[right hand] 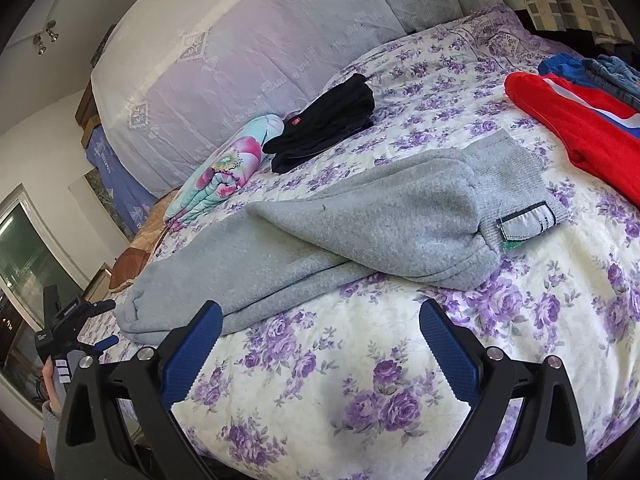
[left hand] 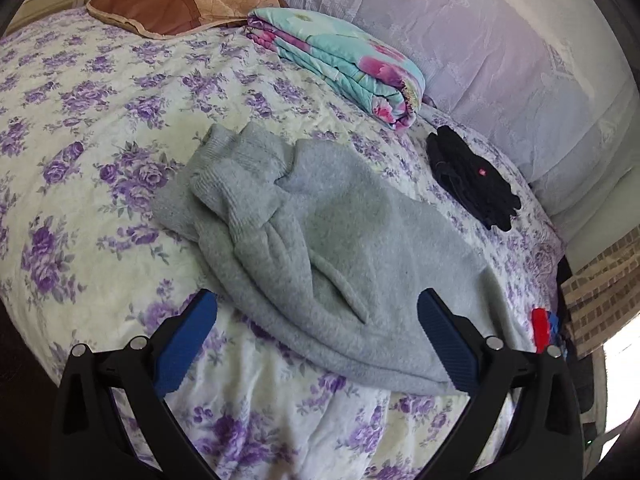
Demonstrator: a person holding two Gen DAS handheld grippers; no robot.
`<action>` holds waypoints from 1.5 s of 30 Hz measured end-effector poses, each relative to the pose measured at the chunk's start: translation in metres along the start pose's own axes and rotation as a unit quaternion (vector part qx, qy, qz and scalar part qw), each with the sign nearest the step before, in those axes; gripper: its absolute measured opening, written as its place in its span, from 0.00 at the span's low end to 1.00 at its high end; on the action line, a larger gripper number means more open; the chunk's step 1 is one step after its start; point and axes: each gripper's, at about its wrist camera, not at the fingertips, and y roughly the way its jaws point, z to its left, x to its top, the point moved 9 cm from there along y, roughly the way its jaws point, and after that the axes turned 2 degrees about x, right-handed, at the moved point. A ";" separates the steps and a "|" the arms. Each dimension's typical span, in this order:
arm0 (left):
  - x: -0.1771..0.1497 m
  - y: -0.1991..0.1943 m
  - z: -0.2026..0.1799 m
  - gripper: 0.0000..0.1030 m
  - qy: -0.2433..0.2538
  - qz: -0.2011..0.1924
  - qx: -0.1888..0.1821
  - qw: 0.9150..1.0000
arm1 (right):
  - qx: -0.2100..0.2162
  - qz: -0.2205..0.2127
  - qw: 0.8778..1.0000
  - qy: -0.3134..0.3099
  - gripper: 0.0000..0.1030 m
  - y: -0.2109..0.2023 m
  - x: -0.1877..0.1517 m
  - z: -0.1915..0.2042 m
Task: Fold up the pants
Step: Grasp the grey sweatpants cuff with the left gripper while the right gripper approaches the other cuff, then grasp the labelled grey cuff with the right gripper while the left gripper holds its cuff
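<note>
I count one pair of gray pants [left hand: 320, 232] on one flowery bed [left hand: 100, 128]. There is one black folded thing [left hand: 472, 180], one red top [right hand: 580, 124], one bright folded blanket [left hand: 344, 60] and one brown pillow [left hand: 172, 4]. Two grippers: the left gripper [left hand: 318, 308] and the right gripper [right hand: 320, 320].

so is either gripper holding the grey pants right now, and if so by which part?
Nothing is held. The left gripper is open over the grey pants without pinching them; the right gripper is open over the floral bedspread.
</note>
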 end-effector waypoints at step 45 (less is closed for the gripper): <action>0.057 -0.014 0.008 0.20 -0.069 -0.016 -0.052 0.996 | 0.105 0.025 0.984 0.141 0.96 0.000 0.008 -0.048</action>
